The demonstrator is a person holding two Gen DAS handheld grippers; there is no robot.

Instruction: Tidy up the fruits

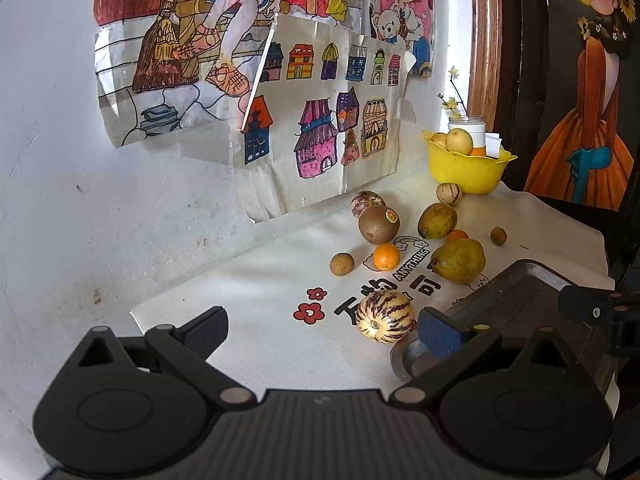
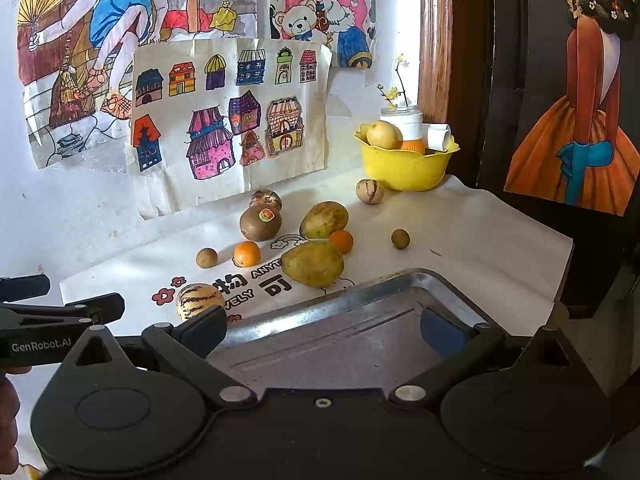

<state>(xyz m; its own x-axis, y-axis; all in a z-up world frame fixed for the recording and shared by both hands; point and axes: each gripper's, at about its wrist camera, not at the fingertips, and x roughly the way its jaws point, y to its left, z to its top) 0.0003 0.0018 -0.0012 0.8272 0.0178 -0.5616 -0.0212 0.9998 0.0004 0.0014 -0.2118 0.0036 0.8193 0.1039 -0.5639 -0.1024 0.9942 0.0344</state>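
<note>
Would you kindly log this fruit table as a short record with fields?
surface: white printed cloth
container: yellow bowl, back right, holding pale fruit
tray: metal tray, near edge, nothing in it
nearest fruit: striped melon
loose fruit: two green mangoes, kiwi, two oranges, small brown ones
left gripper: open, holding nothing
right gripper: open, over the tray

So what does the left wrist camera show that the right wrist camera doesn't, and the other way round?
Only the left wrist view shows the whole striped cream-and-purple melon, unobstructed. Only the right wrist view shows the bare inside of the shiny metal tray, the open right gripper over it, and a hand at the left edge. Both show the open left gripper, yellow plastic bowl and brown stickered kiwi.
</note>
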